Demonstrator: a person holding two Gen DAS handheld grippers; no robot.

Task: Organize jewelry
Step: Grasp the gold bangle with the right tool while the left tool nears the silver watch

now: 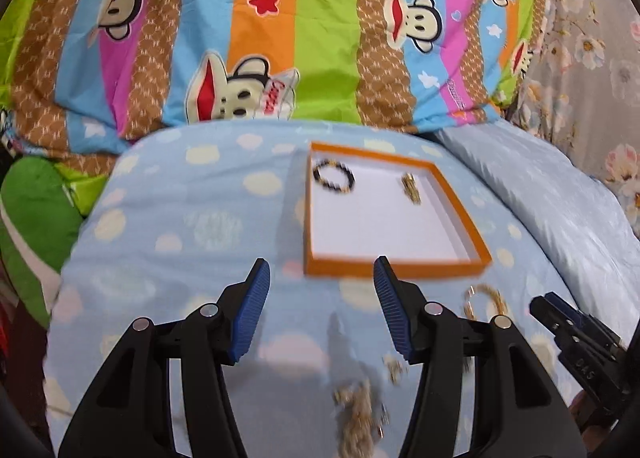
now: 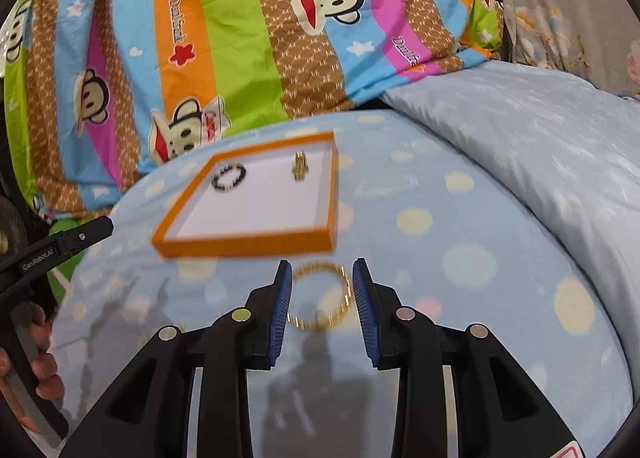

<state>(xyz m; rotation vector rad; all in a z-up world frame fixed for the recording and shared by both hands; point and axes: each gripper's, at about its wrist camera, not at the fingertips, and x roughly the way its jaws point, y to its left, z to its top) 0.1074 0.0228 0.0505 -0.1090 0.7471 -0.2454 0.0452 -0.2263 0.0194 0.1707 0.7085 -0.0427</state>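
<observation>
An orange-rimmed tray [image 1: 460, 210] with a white floor lies on the light blue spotted cushion; it also shows in the right wrist view [image 2: 248, 244]. In it lie a black bead bracelet [image 1: 334, 177] [image 2: 229, 177] and a gold piece [image 1: 411, 187] [image 2: 300, 166]. My left gripper [image 1: 322, 270] is open above the cushion, just in front of the tray. A blurred gold chain [image 1: 360, 414] lies below it. My right gripper [image 2: 322, 272] is open, with a gold bracelet [image 2: 320, 298] lying between its pads, apart from them. That bracelet shows in the left view [image 1: 486, 298] beside the right gripper's body [image 1: 576, 342].
A striped monkey-print quilt [image 1: 320, 38] [image 2: 240, 38] rises behind the cushion [image 1: 180, 226] [image 2: 460, 258]. A pale blue pillow [image 2: 540, 146] lies to the right. The left gripper's handle and the person's hand [image 2: 44, 370] are at the left edge.
</observation>
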